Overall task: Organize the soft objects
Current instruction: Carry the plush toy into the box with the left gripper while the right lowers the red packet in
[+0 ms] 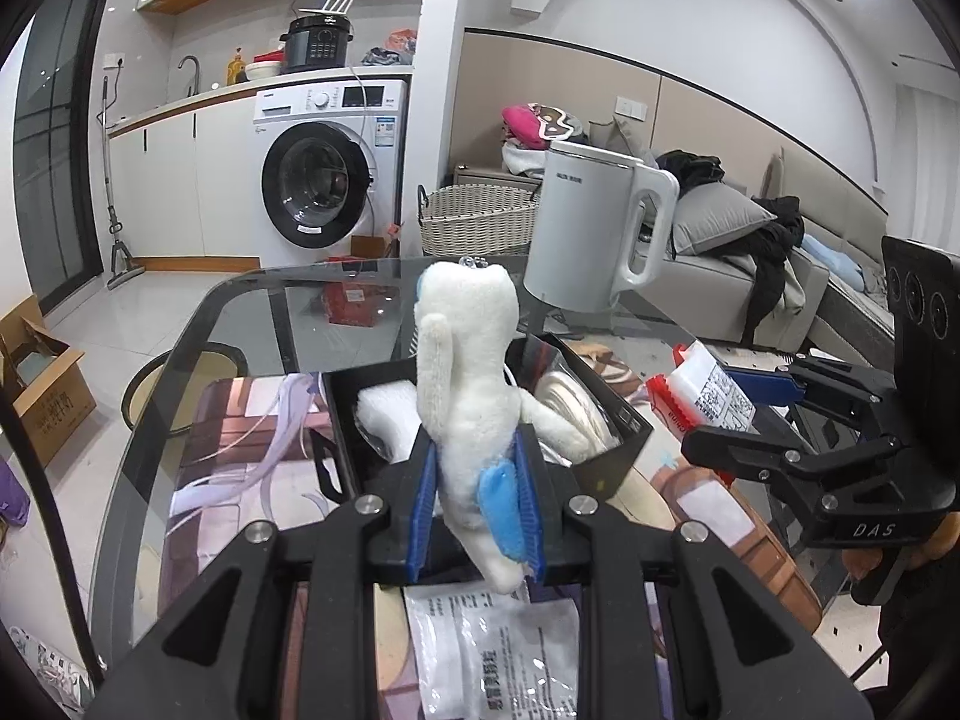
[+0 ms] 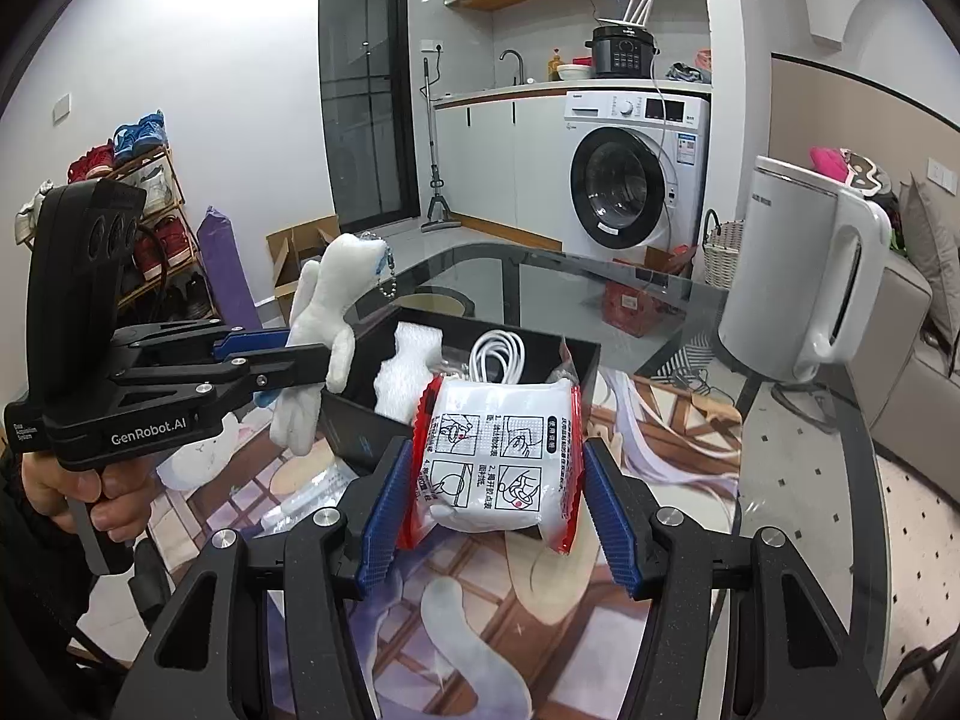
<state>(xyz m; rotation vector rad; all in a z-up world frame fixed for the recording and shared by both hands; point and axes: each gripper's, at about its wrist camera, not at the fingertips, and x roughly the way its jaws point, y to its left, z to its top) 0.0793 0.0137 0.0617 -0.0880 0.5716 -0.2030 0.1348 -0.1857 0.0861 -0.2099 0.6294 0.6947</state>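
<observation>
My left gripper [image 1: 477, 480] is shut on a white plush toy [image 1: 468, 372] with blue patches, held upright above the near edge of a black box [image 1: 624, 426]. It also shows in the right wrist view [image 2: 318, 324], hanging from the left gripper [image 2: 300, 360]. My right gripper [image 2: 498, 474] is shut on a white and red packet [image 2: 504, 450], held above the box's [image 2: 354, 426] near wall. The right gripper [image 1: 720, 414] and packet [image 1: 708, 396] show at right in the left wrist view. The box holds white foam [image 2: 408, 372] and a coiled white cable [image 2: 498, 354].
A white electric kettle [image 1: 594, 228] stands on the glass table [image 1: 252, 324] behind the box. A printed mat [image 2: 480, 600] covers the table's near part. A flat white pouch [image 1: 498, 648] lies under my left gripper. A sofa [image 1: 750, 264] is at right.
</observation>
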